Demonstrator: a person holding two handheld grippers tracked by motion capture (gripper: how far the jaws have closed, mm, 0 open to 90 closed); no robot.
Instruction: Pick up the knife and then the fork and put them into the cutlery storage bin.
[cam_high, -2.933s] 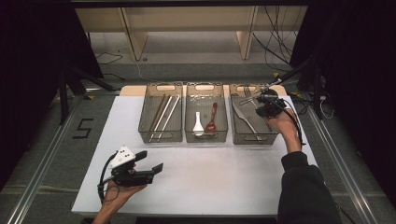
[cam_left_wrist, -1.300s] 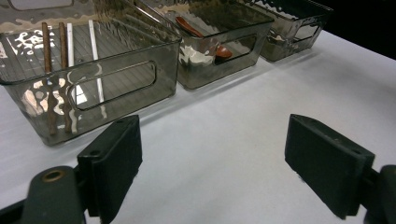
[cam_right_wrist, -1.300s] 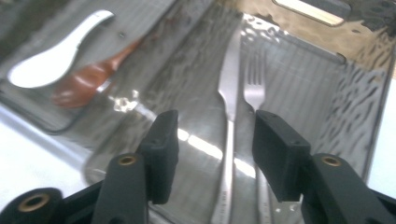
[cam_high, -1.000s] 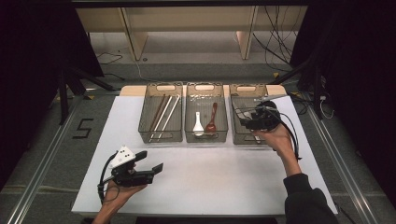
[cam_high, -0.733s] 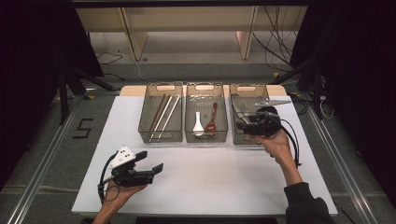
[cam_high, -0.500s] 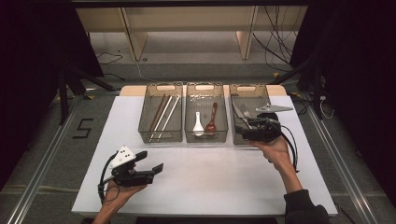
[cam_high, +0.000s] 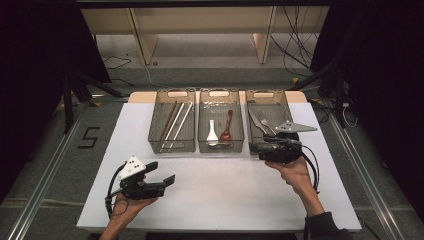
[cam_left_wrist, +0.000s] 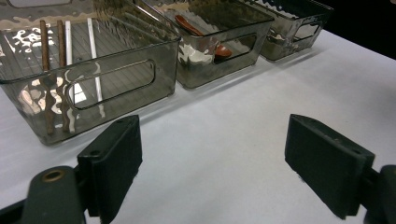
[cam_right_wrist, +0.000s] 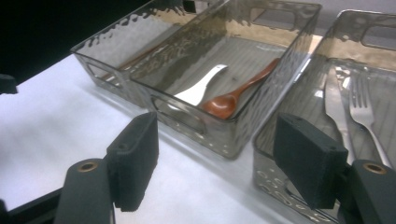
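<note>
Since the earlier frames, the right gripper (cam_high: 255, 148) has pulled back out of the right-hand bin (cam_high: 287, 102) and come toward the person, ending up over the white table (cam_high: 225, 200) at that bin's near-left corner. Its jaws have just been opening and there's nothing between them. The left gripper (cam_high: 171, 178) looks the same as before, parked at the near-left of the table. The fork (cam_high: 265, 122) and knife (cam_high: 255, 121) lie side by side in the right bin, so my read is the drop-off just finished and the hand is backing away.

High view: three smoky clear bins sit in a row at the far edge. Chopsticks (cam_high: 175, 122) lie in the left bin (cam_high: 172, 148), and a white spoon (cam_high: 212, 134) and a brown wooden spoon (cam_high: 227, 127) in the middle bin (cam_high: 220, 149). The table in front of the bins is bare.

Left gripper view: the left gripper (cam_left_wrist: 212, 163) has its jaws spread wide with only table between them, and it's looking at the front wall of the left bin (cam_left_wrist: 112, 84), well apart from it.

Right gripper view: the right gripper (cam_right_wrist: 215, 161) is released too, jaws wide and holding nothing, aimed at the gap between the middle bin (cam_right_wrist: 187, 116) and the right bin (cam_right_wrist: 275, 154). The fork (cam_right_wrist: 364, 112) and knife (cam_right_wrist: 336, 102) lie flat on the right bin's floor, and the brown wooden spoon (cam_right_wrist: 238, 98) is beside the white spoon (cam_right_wrist: 201, 88).

Next move, I'd guess: I don't see any loose cutlery on the table, so sorting looks basically done. The right hand just needs to clear the bin rim without bumping it and settle down like the left.
</note>
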